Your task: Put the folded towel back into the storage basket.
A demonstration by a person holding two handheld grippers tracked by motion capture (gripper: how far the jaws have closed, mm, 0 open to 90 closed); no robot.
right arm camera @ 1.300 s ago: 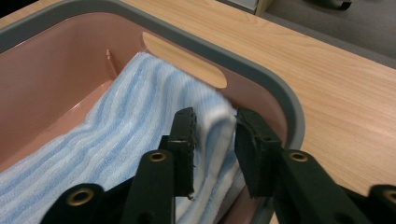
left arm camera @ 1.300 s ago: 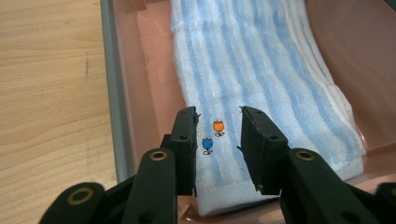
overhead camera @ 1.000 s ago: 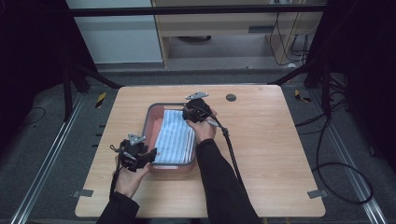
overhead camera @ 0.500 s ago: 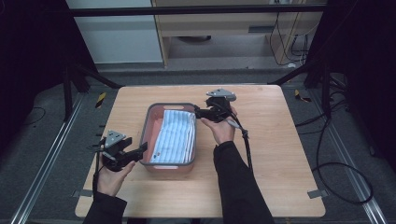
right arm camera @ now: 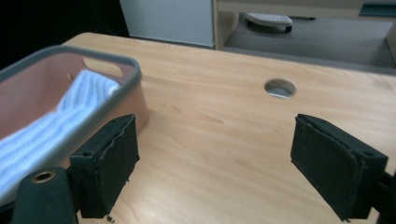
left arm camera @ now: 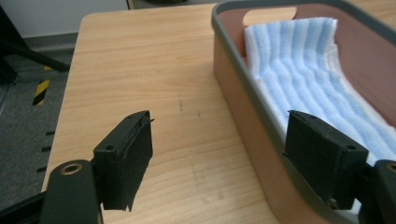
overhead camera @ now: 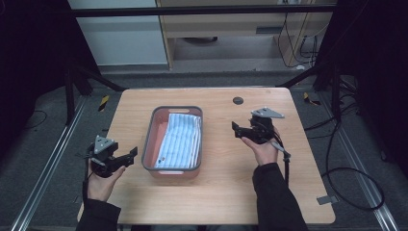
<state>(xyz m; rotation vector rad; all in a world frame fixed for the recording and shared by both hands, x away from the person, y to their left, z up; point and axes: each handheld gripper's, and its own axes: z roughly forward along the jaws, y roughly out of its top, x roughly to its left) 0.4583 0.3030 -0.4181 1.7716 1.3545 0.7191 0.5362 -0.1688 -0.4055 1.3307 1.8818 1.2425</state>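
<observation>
Table (overhead camera: 216,192) first: we have a pale wooden top with a round cable hole (overhead camera: 237,100) near its far edge, and the pink basin (overhead camera: 150,139) with its grey rim sits a little left of centre. Inside it the blue-striped towel (overhead camera: 180,139) lies folded flat along the length of the basin, filling most of the floor and leaving a strip of bare pink along the left wall; nothing else is in there. We judge the placing done, so the step in hand is pulling away cleanly. Our left gripper (overhead camera: 126,156) hangs at the near left corner of the table, just outside the basin's left wall, jaws spread wide with nothing between them; in the left gripper view one pad (left arm camera: 322,158) sits in front of the rim, so we should draw straight back rather than sweep sideways and nudge the basin. Our right gripper (overhead camera: 236,130) hovers over bare wood to the right of the basin, well apart from it, jaws likewise released and empty, free to retreat any way.
</observation>
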